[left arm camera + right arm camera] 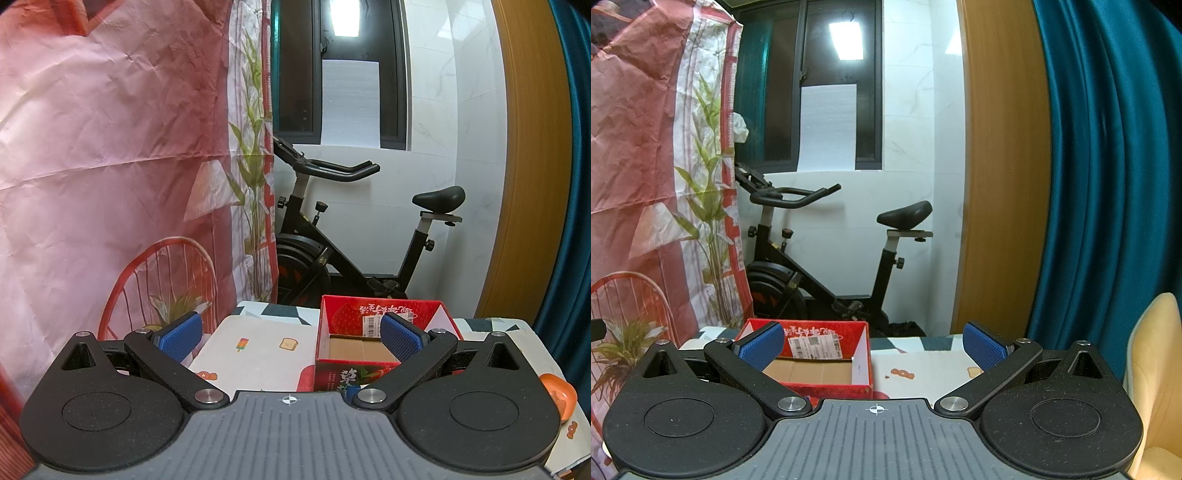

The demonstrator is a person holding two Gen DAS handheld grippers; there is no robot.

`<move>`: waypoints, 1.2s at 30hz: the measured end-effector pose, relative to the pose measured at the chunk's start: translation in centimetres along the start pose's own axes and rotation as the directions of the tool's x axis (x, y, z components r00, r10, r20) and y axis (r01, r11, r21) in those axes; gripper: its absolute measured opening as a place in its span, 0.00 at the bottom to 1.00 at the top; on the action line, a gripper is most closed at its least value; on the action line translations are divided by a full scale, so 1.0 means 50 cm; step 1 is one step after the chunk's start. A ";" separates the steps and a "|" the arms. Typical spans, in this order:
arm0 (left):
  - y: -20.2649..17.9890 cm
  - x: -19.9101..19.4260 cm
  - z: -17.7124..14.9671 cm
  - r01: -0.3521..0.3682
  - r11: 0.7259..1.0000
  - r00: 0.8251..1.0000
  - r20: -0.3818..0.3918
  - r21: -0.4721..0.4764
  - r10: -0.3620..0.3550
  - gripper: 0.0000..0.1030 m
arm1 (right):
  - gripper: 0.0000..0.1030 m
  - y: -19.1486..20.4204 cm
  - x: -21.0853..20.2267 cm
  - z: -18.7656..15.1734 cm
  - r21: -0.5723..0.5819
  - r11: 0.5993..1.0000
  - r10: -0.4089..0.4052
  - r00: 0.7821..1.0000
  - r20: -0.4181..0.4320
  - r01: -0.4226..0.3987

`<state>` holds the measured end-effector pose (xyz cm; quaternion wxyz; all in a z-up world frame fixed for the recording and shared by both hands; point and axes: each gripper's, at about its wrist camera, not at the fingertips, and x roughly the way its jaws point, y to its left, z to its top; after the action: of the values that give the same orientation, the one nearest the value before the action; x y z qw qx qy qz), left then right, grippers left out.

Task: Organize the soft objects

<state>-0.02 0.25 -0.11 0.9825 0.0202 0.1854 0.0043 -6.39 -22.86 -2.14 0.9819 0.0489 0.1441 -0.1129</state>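
Observation:
An open red cardboard box (pixel 369 317) with strawberry print and a bare brown floor stands on a table with a patterned cloth (pixel 258 343). My left gripper (pixel 291 338) is open above the near part of the table, its right blue pad in front of the box's inside. In the right wrist view the same red box (pixel 827 339) sits ahead to the left, and my right gripper (pixel 873 345) is open, with nothing between its blue pads. An orange soft object (pixel 559 395) lies at the table's right edge, partly hidden by the left gripper.
A black exercise bike (pixel 827 266) stands behind the table by a white wall and dark window. A printed pink backdrop (pixel 110 166) hangs on the left. A teal curtain (pixel 1108 166) and wooden panel are on the right, a yellow chair (pixel 1156 369) beside the table.

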 end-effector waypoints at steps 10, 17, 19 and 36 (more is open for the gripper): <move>0.000 0.000 0.000 0.001 1.000 1.000 -0.001 0.001 -0.001 1.00 | 1.00 -0.002 0.002 -0.001 0.001 1.000 0.001 1.000 -0.001 -0.001; 0.000 0.000 -0.001 0.000 1.000 1.000 0.001 0.000 0.000 1.00 | 1.00 -0.001 0.002 -0.001 0.001 1.000 0.001 1.000 -0.002 -0.001; 0.000 0.000 -0.001 0.001 1.000 1.000 0.000 0.001 -0.001 1.00 | 1.00 -0.001 0.002 -0.001 0.001 1.000 0.001 1.000 -0.001 -0.001; -0.003 0.033 -0.024 0.008 1.000 0.999 -0.032 0.007 -0.008 1.00 | 1.00 -0.003 0.024 -0.015 0.005 1.000 0.020 1.000 -0.013 -0.020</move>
<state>1.10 0.16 -1.86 0.9793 0.0230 0.2011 -0.0001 -5.50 -23.17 -3.23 0.9819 0.0536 0.1499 -0.1031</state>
